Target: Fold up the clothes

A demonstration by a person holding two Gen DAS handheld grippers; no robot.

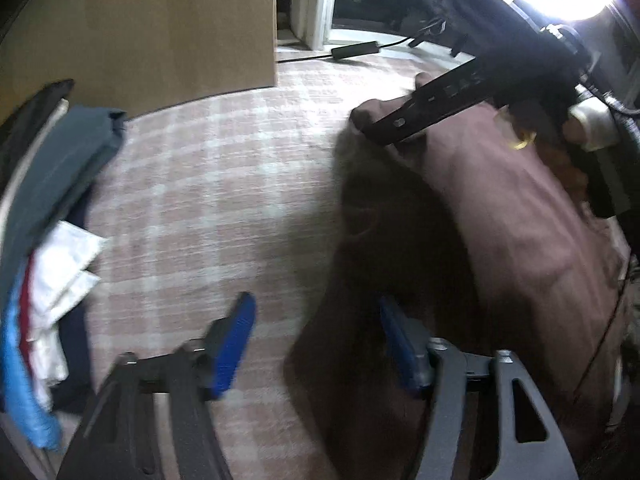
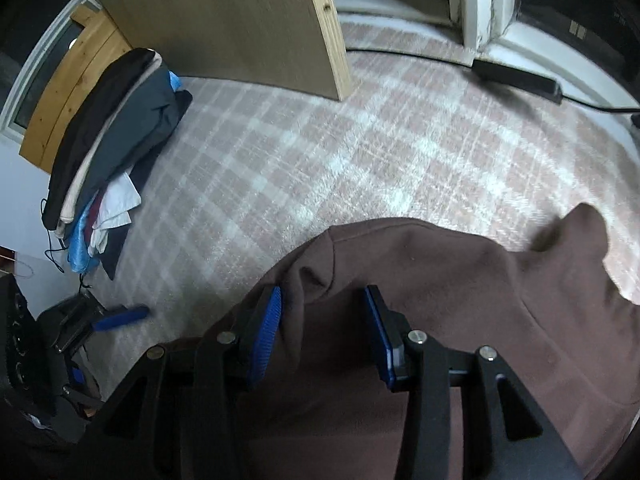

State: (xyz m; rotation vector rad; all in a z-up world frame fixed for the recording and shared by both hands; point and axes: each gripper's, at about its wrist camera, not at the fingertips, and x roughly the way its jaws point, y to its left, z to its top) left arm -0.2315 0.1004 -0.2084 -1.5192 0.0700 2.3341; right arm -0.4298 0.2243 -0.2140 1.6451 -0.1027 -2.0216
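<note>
Through the left wrist camera, everything is smeared by blur. The left gripper [image 1: 316, 340] hangs over the plaid carpet [image 1: 224, 184], jaws apart with nothing pinched; only its right pad overlaps the edge of the brown garment [image 1: 500, 216] spread on the floor. The right gripper's [image 1: 384, 128] dark fingers lie across the garment's far end, tips hard to read. A pile of clothes [image 1: 52, 208] is cut off at the left.

From the right wrist camera, the right gripper [image 2: 322, 332] straddles a raised fold of the brown garment [image 2: 440, 280]; cloth sits between the blue pads [image 2: 264, 332], but whether they press it I cannot tell. Its lower part is hidden behind the gripper.
</note>
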